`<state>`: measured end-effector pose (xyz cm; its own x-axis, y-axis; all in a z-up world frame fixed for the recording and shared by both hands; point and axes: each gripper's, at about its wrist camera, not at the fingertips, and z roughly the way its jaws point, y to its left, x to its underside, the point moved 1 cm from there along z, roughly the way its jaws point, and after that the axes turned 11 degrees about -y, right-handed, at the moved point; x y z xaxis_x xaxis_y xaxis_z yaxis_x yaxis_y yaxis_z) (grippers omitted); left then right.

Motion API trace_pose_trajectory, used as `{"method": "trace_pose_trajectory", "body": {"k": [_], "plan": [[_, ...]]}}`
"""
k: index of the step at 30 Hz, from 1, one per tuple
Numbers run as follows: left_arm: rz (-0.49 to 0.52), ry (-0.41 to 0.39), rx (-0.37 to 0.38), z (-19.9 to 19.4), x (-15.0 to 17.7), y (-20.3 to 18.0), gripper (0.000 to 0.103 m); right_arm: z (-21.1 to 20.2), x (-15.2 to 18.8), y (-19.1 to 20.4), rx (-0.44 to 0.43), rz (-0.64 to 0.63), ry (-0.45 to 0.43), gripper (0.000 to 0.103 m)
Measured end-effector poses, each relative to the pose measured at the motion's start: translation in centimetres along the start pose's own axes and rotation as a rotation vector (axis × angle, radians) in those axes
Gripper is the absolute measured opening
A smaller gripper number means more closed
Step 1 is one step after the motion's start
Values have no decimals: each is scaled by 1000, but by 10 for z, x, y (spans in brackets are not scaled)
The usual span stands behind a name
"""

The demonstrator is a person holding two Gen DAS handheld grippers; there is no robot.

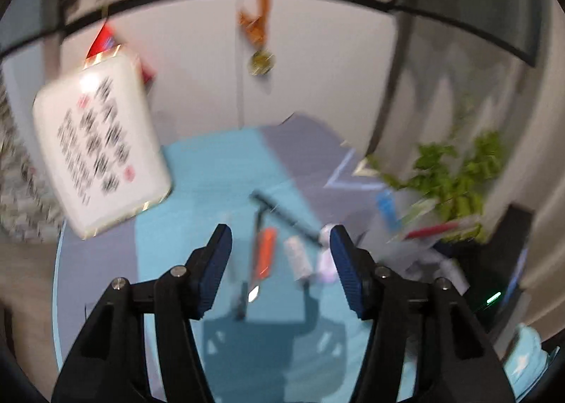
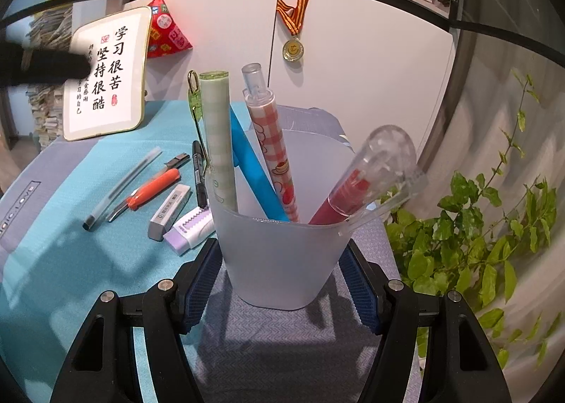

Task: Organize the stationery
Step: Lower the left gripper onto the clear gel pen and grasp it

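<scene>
While the left-wrist view is smeared with blur, the right-wrist view is sharp. A frosted cup [image 2: 282, 254] stands upright on the bench [image 2: 42, 261], which is covered by a teal and grey cloth. The right tongs [image 2: 280, 283] sit low around the cup's base, one blue pad on each side. The pads are close to the cup wall, but whether they press on it cannot be told.

Five pens stand in the cup, leaning at different angles: a green checked pen [image 2: 220, 141], a blue pen [image 2: 254, 170], a red checked pen [image 2: 272, 141], and a red pen [image 2: 348, 198] with a large clear cap leaning to the right over the rim.

Left of the cup, loose items lie on the teal cloth: a clear pen [image 2: 123, 187], an orange knife [image 2: 152, 191], a black marker [image 2: 199, 173], a grey eraser [image 2: 169, 212] and a purple eraser [image 2: 189, 231] nearest the cup.

A plaque [image 2: 106, 74] with black calligraphy leans at the back of the bench. A medal [image 2: 293, 48] hangs on the white cupboard behind. A plant [image 2: 476, 244] stands to the right.

The left tongs [image 1: 280, 268] hang above the bench, wide open and holding nothing. Below them the orange knife [image 1: 265, 254] and an eraser [image 1: 298, 256] show as blurred shapes.
</scene>
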<state>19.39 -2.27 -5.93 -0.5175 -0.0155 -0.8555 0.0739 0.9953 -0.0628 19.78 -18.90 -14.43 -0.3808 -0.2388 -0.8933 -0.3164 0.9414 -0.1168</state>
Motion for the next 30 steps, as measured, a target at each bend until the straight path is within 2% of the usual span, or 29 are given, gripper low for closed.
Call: {"method": "trace_pose_trajectory", "body": {"k": [3,6,8,10,12,15,18,22,24,26,30], "plan": [[-51,55,-55,12,17,25,54,0,0,0,1,-2,0,69],[-22,112,-108,27,39,34,54,0,0,0,4,-6,0,69],[9,132,-121,36,48,32,47,0,0,1,5,-7,0,69],[26,172,-136,49,58,33,33,0,0,1,6,-8,0,69],[6,197,-136,58,64,37,29,0,0,1,7,-9,1,69],[-4,210,-140,68,69,42,29,1,0,1,7,-9,2,69],[-4,236,-117,76,74,42,6,1,0,0,7,-8,2,69],[-20,236,-111,68,78,43,6,1,0,0,7,-9,2,69],[-88,263,-71,56,82,49,6,1,0,0,7,-9,2,69],[-112,275,-40,36,87,49,6,1,0,0,6,-7,2,69],[-54,297,-11,-6,110,36,7,2,1,-1,6,-6,3,69]]}}
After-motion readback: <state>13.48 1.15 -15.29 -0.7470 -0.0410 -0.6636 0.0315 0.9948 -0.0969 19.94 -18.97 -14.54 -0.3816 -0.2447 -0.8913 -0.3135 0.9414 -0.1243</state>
